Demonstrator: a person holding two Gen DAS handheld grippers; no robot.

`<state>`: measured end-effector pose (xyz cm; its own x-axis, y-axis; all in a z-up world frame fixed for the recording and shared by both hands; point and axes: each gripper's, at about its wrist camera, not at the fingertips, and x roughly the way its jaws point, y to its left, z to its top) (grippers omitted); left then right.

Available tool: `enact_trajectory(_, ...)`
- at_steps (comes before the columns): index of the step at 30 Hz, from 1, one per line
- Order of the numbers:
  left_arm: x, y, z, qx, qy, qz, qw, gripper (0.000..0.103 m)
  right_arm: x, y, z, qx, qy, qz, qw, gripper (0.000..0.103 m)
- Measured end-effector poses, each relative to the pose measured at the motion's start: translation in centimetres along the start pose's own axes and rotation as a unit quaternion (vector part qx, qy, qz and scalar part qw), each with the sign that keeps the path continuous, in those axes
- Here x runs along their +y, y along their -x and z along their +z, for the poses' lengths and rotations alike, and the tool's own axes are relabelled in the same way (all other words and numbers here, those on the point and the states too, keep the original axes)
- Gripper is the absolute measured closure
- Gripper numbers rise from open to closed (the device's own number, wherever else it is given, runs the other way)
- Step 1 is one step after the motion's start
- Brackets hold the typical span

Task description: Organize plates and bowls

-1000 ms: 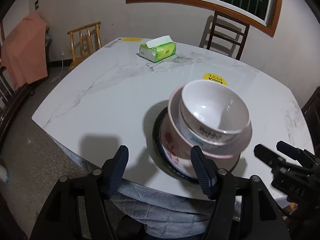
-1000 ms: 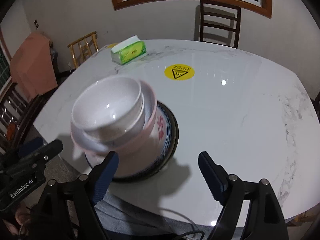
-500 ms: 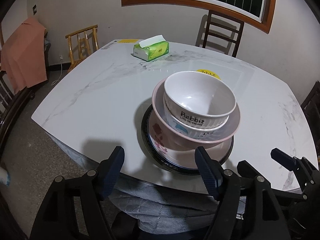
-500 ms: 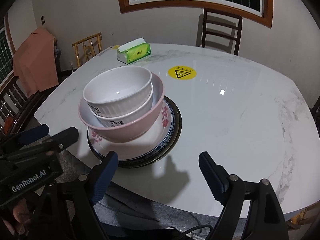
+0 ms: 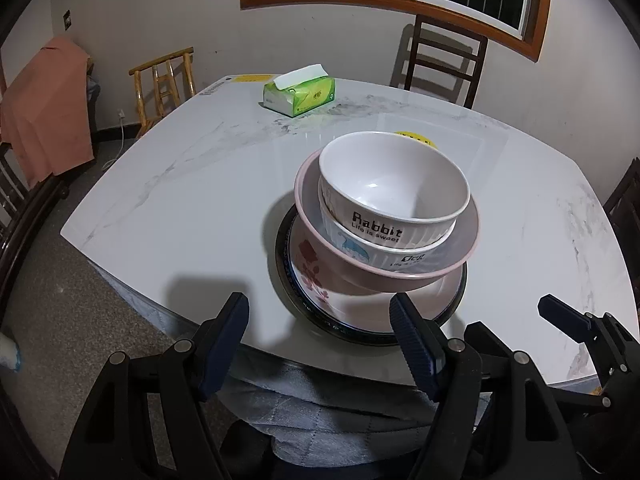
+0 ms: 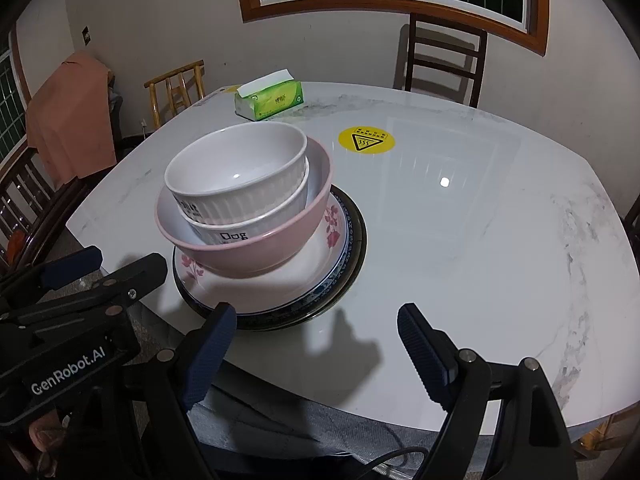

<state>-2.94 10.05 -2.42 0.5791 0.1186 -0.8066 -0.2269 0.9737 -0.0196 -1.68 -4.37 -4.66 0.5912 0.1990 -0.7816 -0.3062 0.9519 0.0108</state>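
Three nested bowls [image 5: 394, 216] upright on stacked plates [image 5: 320, 300], both grippers [image 5: 328, 344] [image 6: 316, 344] wide apart, empty

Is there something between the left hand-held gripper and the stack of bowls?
Nothing visible. The left hand-held gripper stands open near the table edge, with only bare marble table before the stack of bowls.

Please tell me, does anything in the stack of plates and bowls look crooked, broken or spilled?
Slightly crooked, yes. The pink bowl sits off-centre on the flowered plate, and the Rabbit bowl leans inside the Dog bowl, so their rims are not level. No crack or spill shows on the marble table.
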Motion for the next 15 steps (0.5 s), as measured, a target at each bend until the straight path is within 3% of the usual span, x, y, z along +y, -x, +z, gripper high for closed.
enact_trajectory(15, -0.12, -0.1, 0.05, 0.001, 0.0, 0.0, 1.0, 0.033, -0.02, -0.6, -0.11, 0.009, -0.001, -0.001, 1.0, 0.018)
